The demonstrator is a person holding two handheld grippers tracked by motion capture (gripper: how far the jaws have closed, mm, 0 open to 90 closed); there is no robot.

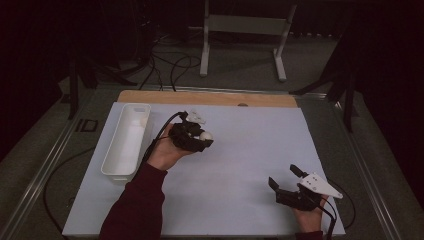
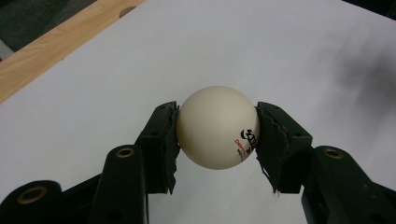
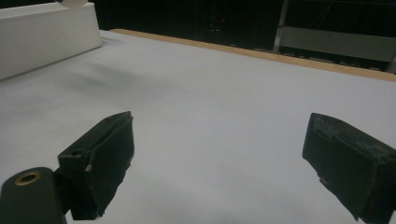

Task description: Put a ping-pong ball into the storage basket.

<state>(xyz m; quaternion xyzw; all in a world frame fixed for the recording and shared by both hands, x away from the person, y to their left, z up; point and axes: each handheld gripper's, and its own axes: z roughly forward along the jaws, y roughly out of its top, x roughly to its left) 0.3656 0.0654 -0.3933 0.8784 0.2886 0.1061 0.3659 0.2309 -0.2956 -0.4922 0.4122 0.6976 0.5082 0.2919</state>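
High view is showing a white sheet point(image 1: 240, 165) covering a wooden table point(image 1: 210, 97) in a dark room, where the left gripper point(image 1: 202, 137) is pinching one cream ball point(image 2: 217, 127) with red-and-black print beside one white tray point(image 1: 127, 140) at far left, while the right gripper point(image 1: 285, 179) is sitting near right, jaws spread
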